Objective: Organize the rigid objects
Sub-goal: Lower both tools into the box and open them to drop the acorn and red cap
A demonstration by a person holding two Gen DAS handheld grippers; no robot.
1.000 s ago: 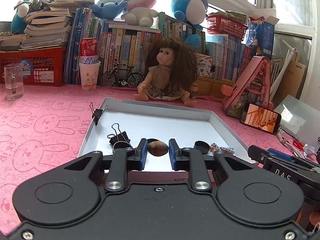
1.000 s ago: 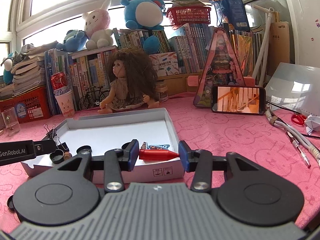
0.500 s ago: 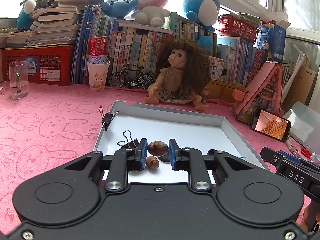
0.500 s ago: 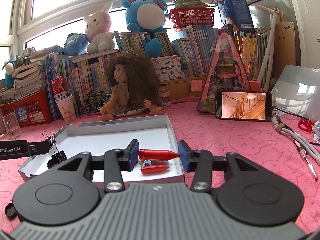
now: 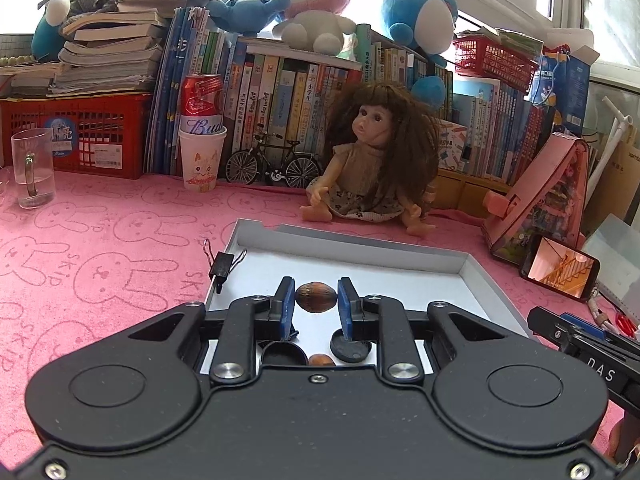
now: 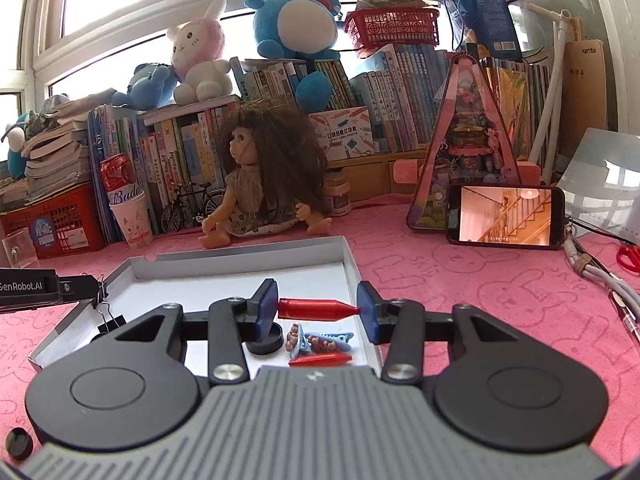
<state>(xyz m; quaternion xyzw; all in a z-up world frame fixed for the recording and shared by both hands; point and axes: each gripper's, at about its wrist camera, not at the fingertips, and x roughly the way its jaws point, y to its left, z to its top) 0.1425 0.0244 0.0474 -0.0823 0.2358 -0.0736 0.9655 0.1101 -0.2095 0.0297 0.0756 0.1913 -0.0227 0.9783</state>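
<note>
Jaws of our left gripper [image 5: 316, 304] are clamping a brown nut [image 5: 315, 297] above the white tray [image 5: 360, 244]; our right gripper [image 6: 318, 310] is pinching a red crayon [image 6: 316, 308] endwise over it. Beyond, a doll [image 6: 260, 184] is sitting.

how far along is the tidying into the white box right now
Well under way. Already in the white box: a red crayon-like piece, black caps, a small nut, a blue clip with beads. In hand above it: the left gripper holds a brown nut, the right gripper a red piece. Left: one black cap outside on the cloth.
</note>
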